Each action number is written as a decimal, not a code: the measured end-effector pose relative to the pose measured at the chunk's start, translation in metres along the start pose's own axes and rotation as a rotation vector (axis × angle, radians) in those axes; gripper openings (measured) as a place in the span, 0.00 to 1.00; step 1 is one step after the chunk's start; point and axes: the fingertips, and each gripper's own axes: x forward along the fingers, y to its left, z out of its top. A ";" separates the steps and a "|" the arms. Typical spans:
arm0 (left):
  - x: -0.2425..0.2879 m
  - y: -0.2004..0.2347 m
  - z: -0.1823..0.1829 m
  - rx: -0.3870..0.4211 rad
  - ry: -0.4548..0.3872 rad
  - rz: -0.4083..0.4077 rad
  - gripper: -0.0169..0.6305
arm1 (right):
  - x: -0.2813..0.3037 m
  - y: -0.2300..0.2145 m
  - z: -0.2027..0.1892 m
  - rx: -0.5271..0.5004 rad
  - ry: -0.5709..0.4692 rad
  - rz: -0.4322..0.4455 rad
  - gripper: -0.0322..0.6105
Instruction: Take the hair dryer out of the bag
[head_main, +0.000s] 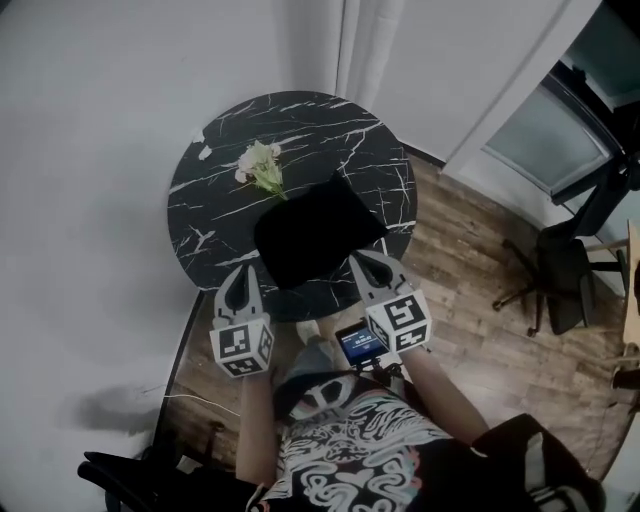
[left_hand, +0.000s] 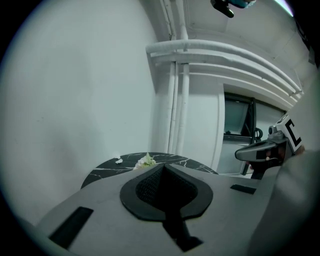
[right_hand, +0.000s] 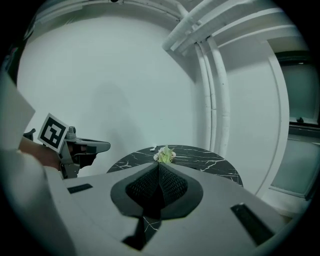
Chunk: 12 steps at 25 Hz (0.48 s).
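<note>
Fingers of the left gripper (head_main: 240, 276) and the right gripper (head_main: 362, 262) are pressed together on nothing. The two grippers sit low in the head view, one at each near corner of the black bag (head_main: 315, 235), likely lined up to open it. A round black marble table (head_main: 215, 195) fills the upper centre, and the bag lies at its near edge. No hair dryer shows; presumably it is inside. Behind the bag rests a small flower sprig (head_main: 262, 166).
</note>
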 end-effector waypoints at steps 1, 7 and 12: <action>0.007 0.007 0.000 0.001 0.003 -0.004 0.05 | 0.009 0.003 0.001 -0.007 0.008 0.006 0.08; 0.047 0.029 -0.002 0.018 0.028 -0.048 0.05 | 0.052 0.009 0.010 -0.049 0.038 0.012 0.08; 0.068 0.042 -0.008 0.044 0.047 -0.081 0.05 | 0.079 0.004 0.012 -0.035 0.051 0.001 0.08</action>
